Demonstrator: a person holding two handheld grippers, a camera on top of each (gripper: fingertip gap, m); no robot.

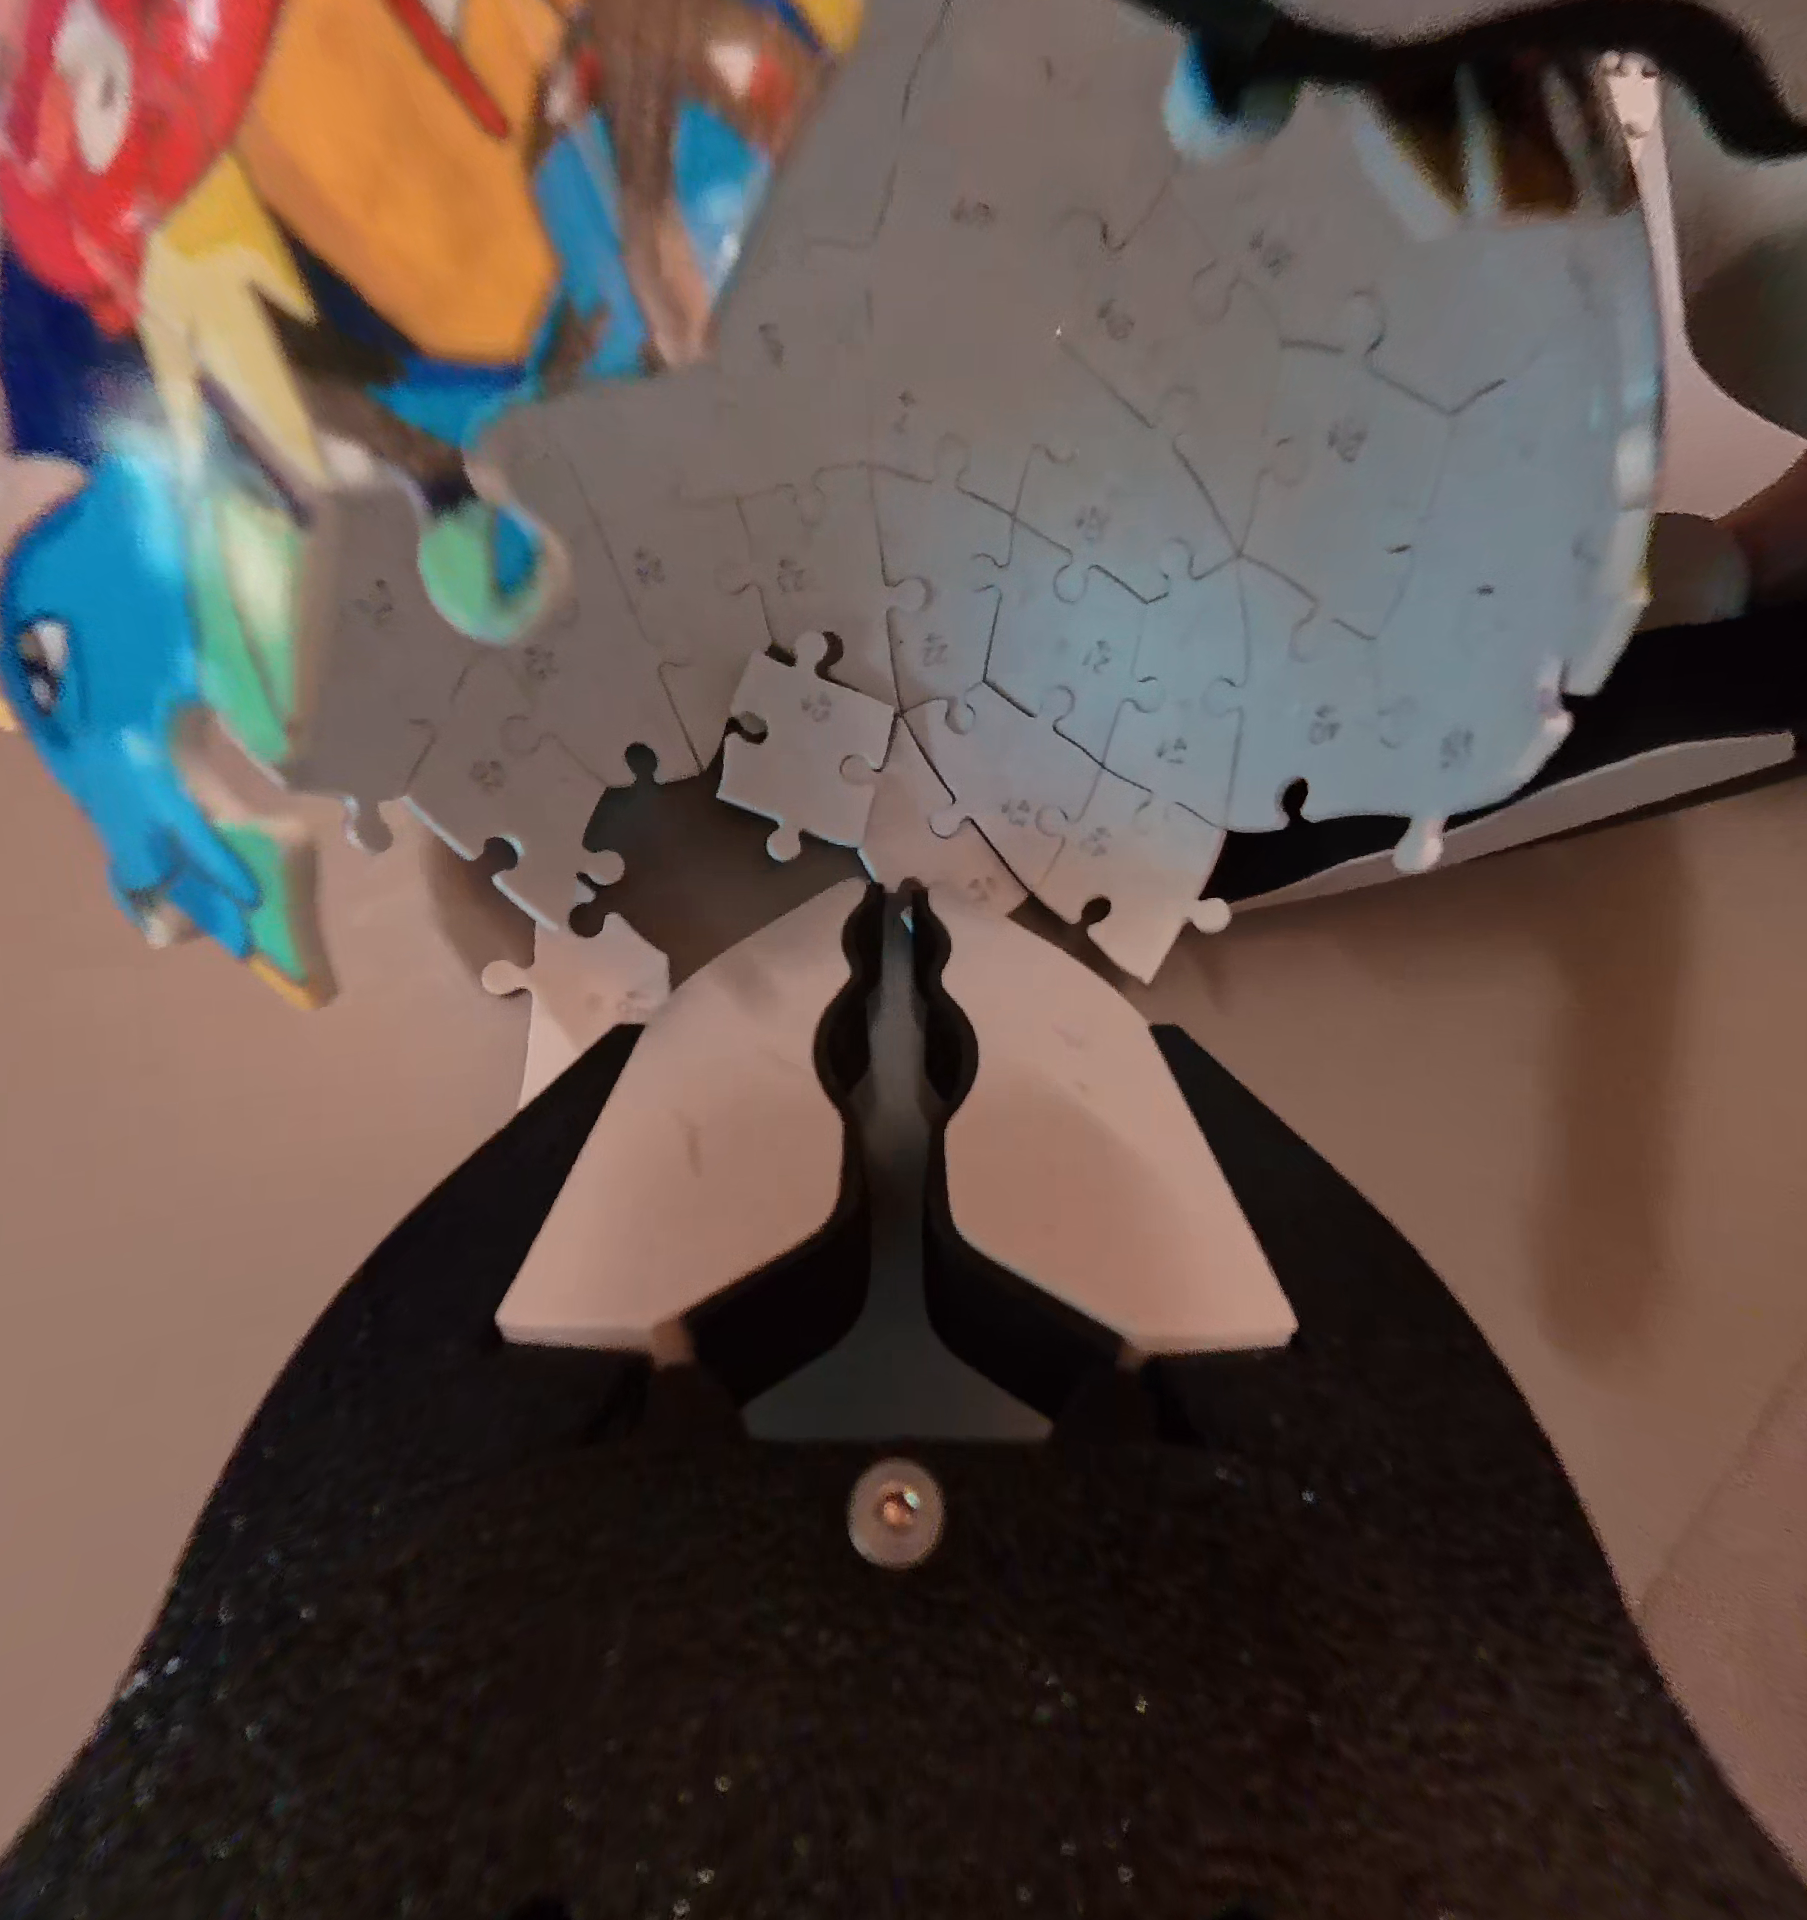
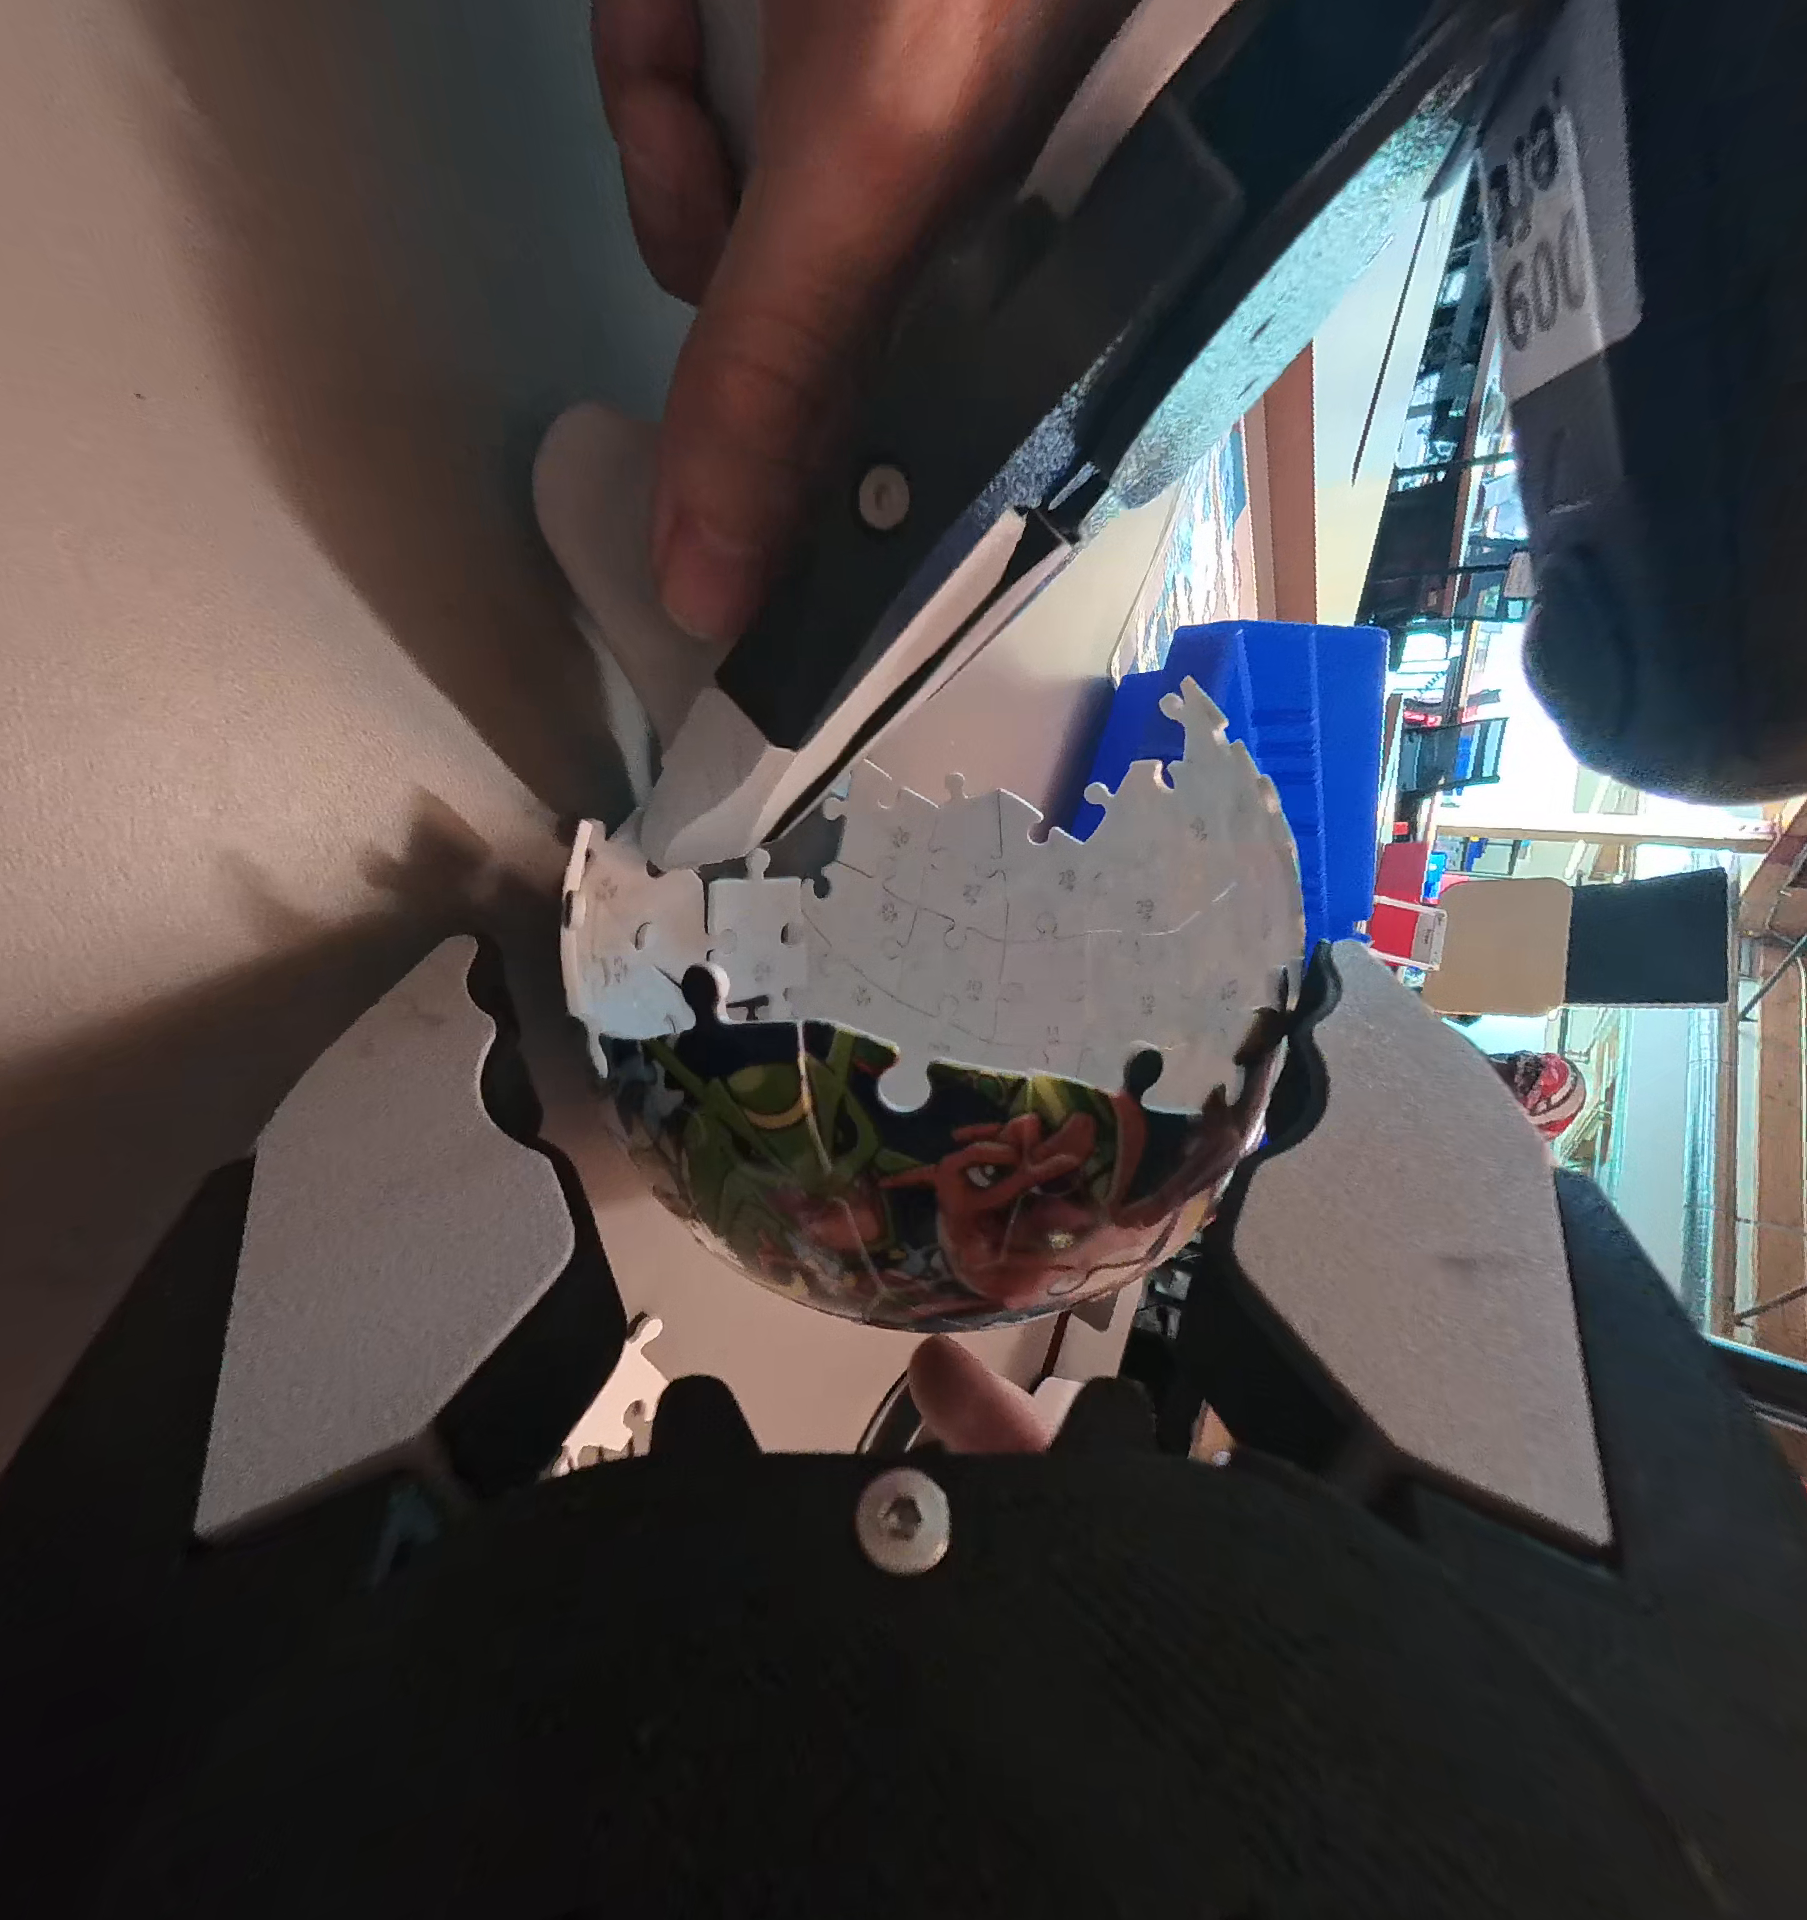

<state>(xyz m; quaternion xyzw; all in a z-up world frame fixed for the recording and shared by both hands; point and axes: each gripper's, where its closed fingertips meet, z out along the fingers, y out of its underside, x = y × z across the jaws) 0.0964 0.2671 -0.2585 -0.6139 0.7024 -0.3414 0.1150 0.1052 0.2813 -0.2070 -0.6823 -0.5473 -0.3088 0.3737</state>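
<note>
A half-built puzzle ball shell [image 2: 982, 935], white inside and printed with cartoon figures outside, sits between my right gripper's [image 2: 904, 997] wide-set fingers [image 2: 1325, 997], which press its sides. My left gripper [image 1: 894, 899] is shut, its tips pinching the shell's rim right beside a white piece [image 1: 805, 748] that sits slightly raised in a gap. In the right wrist view the left gripper [image 2: 743, 821] comes in from the upper right onto that rim by the raised piece [image 2: 759, 935]. The shell [image 1: 1190, 468] fills the upper left wrist view.
A hand [image 2: 764, 364] holds the left gripper. A fingertip [image 2: 972, 1392] shows under the shell. A blue bin [image 2: 1283, 727] stands behind it. Loose white pieces [image 1: 587, 977] lie on the beige tabletop [image 1: 151, 1247]. The right gripper's finger [image 1: 1605, 748] shows at the shell's right.
</note>
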